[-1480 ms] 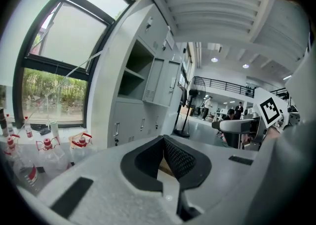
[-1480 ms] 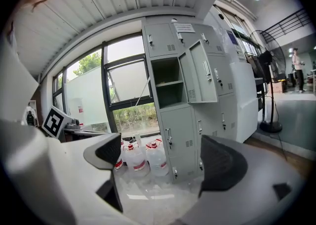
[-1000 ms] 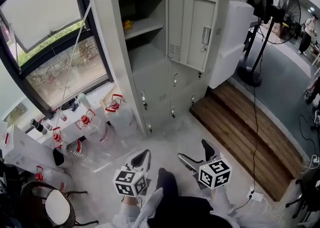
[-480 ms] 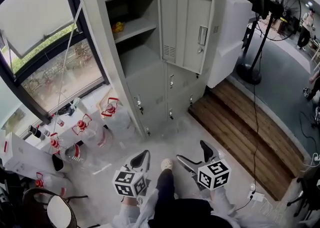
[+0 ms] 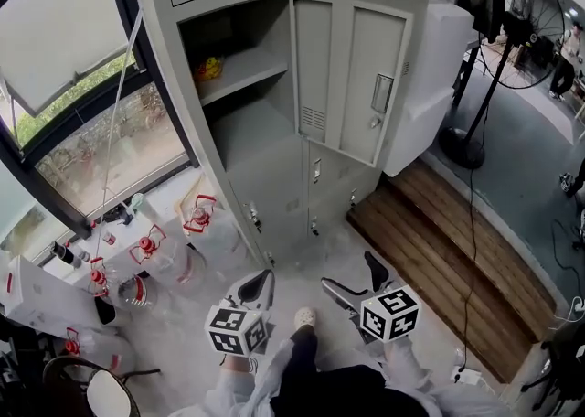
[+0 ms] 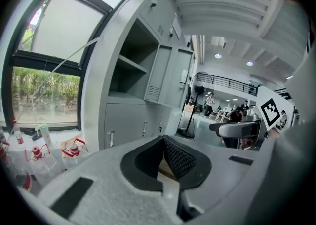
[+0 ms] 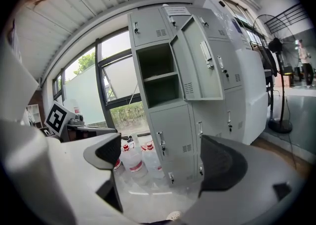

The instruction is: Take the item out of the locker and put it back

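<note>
Head view shows you before the open locker [image 5: 274, 168], a yellow item [image 5: 209, 68] on its shelf [image 5: 249, 65], your left gripper [image 5: 259, 280] closed, your right gripper [image 5: 352, 276] spread open.

Your left tongs [image 5: 259, 285] low at frame bottom, jaws together. Your right tongs [image 5: 353, 274] just beside, jaws spread, holding nothing. Both well apart from tall grey metal locker bank [image 5: 274, 168] ahead of you. Its upper door [image 5: 352, 77] hangs open; small yellow-orange item [image 5: 208, 68] sits on inner shelf [image 5: 247, 66]. Left of locker, clear plastic jugs with red handles [image 5: 196, 219] stand on floor [image 5: 274, 269] under window [image 5: 110, 159].
</note>
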`<state>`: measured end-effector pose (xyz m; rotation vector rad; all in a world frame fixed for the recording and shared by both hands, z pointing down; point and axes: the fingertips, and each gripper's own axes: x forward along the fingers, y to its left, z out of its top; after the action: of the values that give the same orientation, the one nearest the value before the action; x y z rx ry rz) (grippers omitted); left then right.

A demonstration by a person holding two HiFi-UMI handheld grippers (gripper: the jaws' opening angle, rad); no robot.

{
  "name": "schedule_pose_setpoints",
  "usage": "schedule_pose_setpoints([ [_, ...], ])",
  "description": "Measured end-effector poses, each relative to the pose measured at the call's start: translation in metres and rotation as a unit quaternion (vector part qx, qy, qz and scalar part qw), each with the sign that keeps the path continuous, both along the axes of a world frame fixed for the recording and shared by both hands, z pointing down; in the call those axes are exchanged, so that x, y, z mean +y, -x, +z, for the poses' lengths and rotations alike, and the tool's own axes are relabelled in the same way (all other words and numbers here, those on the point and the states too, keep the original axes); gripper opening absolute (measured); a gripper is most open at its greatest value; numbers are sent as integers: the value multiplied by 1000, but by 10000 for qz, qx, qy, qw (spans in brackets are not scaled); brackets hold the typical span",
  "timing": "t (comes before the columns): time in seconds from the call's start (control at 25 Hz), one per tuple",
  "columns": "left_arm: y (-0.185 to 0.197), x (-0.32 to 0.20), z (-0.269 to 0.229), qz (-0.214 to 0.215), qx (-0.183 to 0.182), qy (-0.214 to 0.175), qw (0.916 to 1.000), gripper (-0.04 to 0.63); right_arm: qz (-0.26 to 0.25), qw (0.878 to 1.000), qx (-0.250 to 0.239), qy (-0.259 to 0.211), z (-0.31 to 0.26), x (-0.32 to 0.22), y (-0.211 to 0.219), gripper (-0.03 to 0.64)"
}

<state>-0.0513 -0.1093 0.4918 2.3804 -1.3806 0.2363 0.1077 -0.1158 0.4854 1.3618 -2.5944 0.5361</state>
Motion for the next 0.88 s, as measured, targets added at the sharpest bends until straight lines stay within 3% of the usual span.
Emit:
schedule_pose_setpoints([
  [0.88, 24, -192, -41, -218, -42, -536, 9983, 8, -322, 9990, 2, -299, -28, -193, 27, 502],
])
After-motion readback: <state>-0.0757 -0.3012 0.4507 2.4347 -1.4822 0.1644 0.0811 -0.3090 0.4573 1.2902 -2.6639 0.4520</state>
